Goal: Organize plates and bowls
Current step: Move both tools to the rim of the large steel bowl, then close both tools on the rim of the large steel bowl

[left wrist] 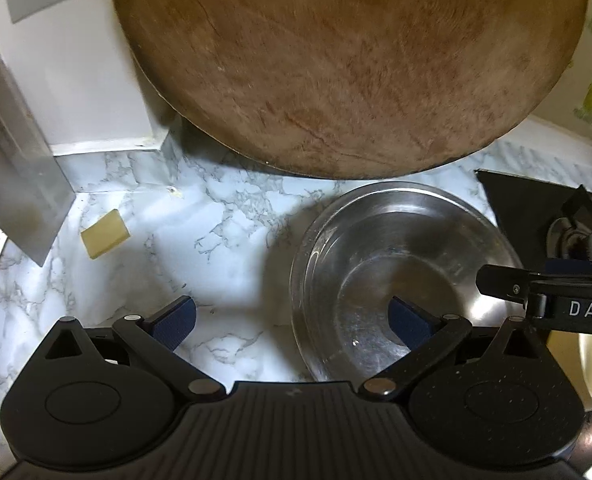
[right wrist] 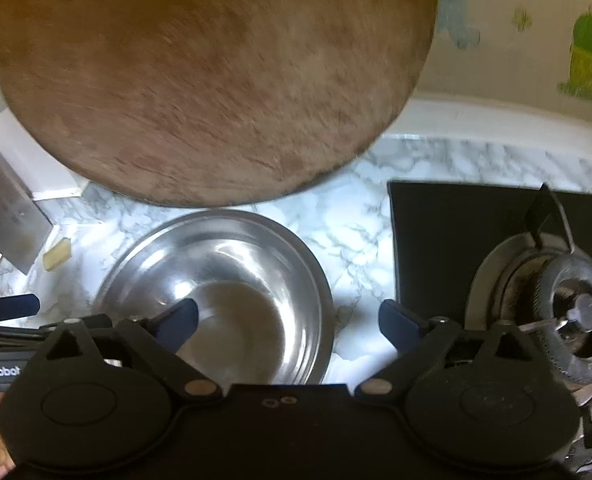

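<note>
The round stainless-steel bowl [right wrist: 224, 296] rests on the marble-patterned counter [left wrist: 136, 248] (before the leaning round wooden board [left wrist: 347, 64]). Rigid, light, slippery: pinch its rim. The left gripper [left wrist: 292, 320] and right gripper [right wrist: 288, 324] gape wide, empty.

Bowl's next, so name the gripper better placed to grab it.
Either, probably: each open hand-held gripper, left and right, straddles one side of the bowl's rim.

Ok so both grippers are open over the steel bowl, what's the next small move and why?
Probably lower both grippers a little further so each straddles the steel bowl's rim. The left gripper has its near side between its pads, the right gripper the opposite side, and neither seems to touch it yet.
</note>
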